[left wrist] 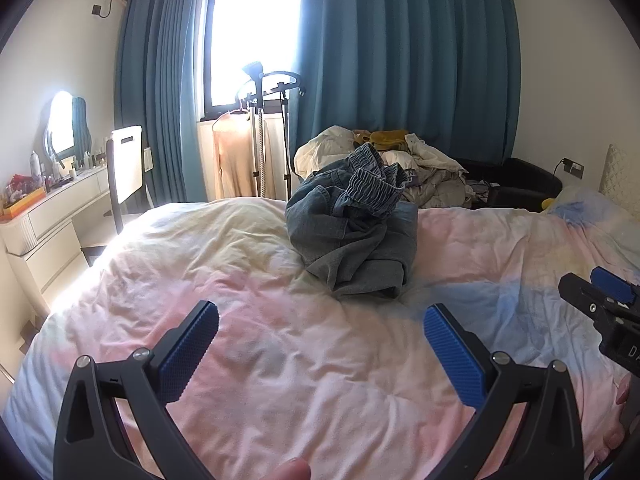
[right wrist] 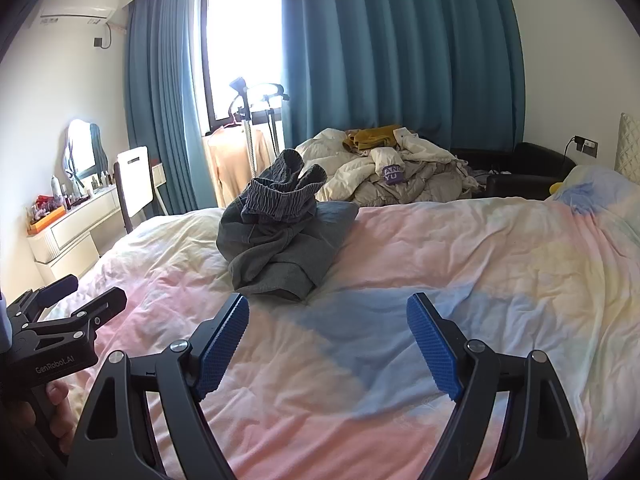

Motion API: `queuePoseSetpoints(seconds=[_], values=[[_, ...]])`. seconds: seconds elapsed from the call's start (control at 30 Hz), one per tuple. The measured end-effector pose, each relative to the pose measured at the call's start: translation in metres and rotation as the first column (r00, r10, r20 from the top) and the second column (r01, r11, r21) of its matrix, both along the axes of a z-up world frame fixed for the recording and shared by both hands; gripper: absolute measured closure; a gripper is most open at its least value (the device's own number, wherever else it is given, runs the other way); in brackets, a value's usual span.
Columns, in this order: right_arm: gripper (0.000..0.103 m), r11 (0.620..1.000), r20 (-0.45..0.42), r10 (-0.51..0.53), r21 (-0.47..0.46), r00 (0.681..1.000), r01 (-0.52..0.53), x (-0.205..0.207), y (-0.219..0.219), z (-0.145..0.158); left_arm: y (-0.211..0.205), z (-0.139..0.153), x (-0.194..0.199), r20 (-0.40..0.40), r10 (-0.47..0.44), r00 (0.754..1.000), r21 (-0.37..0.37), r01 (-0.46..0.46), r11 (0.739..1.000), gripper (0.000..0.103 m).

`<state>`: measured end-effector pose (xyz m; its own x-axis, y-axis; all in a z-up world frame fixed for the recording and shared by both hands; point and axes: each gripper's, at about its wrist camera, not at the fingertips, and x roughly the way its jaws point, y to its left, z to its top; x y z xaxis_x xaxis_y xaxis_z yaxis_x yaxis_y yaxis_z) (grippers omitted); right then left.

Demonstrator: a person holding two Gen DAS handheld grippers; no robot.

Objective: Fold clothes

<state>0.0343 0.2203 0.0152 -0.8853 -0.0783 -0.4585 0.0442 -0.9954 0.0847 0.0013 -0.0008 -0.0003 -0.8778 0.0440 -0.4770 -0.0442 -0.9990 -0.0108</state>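
A crumpled heap of grey-blue denim trousers (left wrist: 352, 228) with an elastic waistband on top lies on the pastel bedspread (left wrist: 260, 340), toward the far side of the bed. It also shows in the right wrist view (right wrist: 276, 236). My left gripper (left wrist: 320, 320) is open and empty, held above the bedspread well short of the trousers. My right gripper (right wrist: 326, 314) is open and empty, just short of the heap and a little to its right. The right gripper shows at the right edge of the left wrist view (left wrist: 596, 288), and the left gripper at the left edge of the right wrist view (right wrist: 72, 296).
A pile of other clothes and bedding (right wrist: 392, 172) lies beyond the bed under blue curtains (right wrist: 400, 48). A garment steamer stand (left wrist: 260, 120) with a hanging top, a chair (left wrist: 126, 168) and a dressing table (left wrist: 48, 208) stand at the left. A pillow (right wrist: 596, 188) lies at the right.
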Motion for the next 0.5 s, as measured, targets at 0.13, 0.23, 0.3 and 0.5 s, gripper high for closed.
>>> queuePoseSetpoints(seconds=[0.13, 0.23, 0.3, 0.5], values=[[0.02, 1.0, 0.0, 0.0, 0.001, 1.0, 0.0, 0.0, -0.001, -0.001, 0.0, -0.001, -0.001, 0.014, -0.017, 1.0, 0.012, 0.017, 1.0, 0.0], [0.02, 1.0, 0.004, -0.002, 0.004, 1.0, 0.002, 0.0, -0.001, -0.002, 0.003, -0.001, -0.002, 0.034, -0.06, 0.998, 0.035, 0.059, 0.998, 0.0], [0.02, 1.0, 0.007, -0.005, 0.003, 1.0, 0.005, -0.001, -0.001, -0.003, 0.004, 0.0, -0.004, 0.039, -0.074, 0.997, 0.048, 0.072, 0.996, 0.0], [0.02, 1.0, 0.024, -0.021, -0.007, 0.999, 0.022, -0.003, 0.008, -0.007, 0.007, 0.001, -0.028, 0.118, -0.071, 0.99, 0.105, 0.058, 0.993, 0.0]])
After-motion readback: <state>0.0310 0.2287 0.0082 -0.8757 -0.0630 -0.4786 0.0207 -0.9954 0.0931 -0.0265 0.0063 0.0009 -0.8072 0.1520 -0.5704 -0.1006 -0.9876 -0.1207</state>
